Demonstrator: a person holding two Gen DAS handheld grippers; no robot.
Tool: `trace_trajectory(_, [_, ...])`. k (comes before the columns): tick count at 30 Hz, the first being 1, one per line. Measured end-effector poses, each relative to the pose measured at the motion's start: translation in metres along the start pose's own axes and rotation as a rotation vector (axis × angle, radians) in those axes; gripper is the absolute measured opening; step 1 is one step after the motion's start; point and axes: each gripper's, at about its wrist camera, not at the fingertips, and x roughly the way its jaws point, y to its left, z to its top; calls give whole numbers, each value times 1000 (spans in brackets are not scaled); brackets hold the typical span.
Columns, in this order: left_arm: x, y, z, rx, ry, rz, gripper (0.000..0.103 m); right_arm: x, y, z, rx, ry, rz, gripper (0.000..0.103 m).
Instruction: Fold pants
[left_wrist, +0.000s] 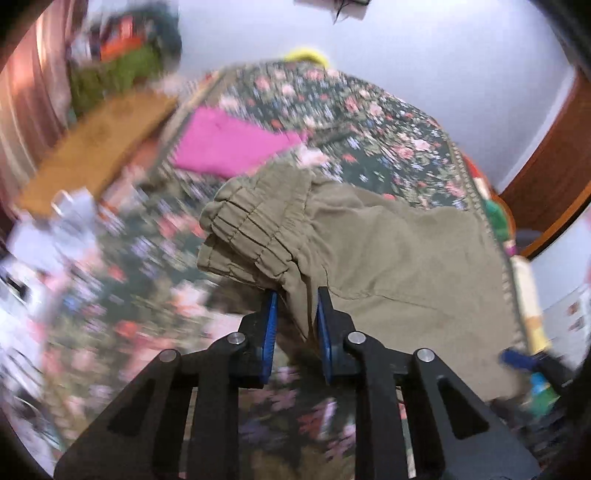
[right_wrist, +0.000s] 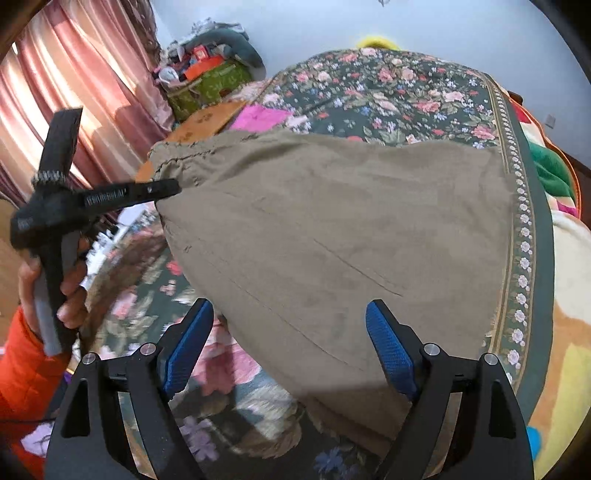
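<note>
**Soft cloth, matt plastic, bright rivets**

The pants (right_wrist: 332, 236) are matt olive-brown woven cloth, slightly brushed, with a puckered elasticated waistband (left_wrist: 251, 236) and stitched seams. Under them the bedspread (right_wrist: 406, 92) is printed floral cloth, dull, with a woven border along its right edge. The pink cloth (left_wrist: 229, 147) near its far left corner looks flat and matt. Each gripper, left gripper (left_wrist: 295, 317) and right gripper (right_wrist: 291, 343), has matt black plastic arms, shiny metal rivets and blue pads (right_wrist: 388, 350) with a rough knurled texture. The curtains (right_wrist: 74, 92) show a satin sheen.
</note>
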Motion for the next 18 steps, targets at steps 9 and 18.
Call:
trace_trajectory(9, [-69, -7, -3, 217, -216, 227, 0, -9, -16, -6, 63, -41, -59, 82])
trace_trajectory(18, [-29, 40, -6, -53, 99, -135, 41, 6, -20, -16, 58, -8, -68, 82])
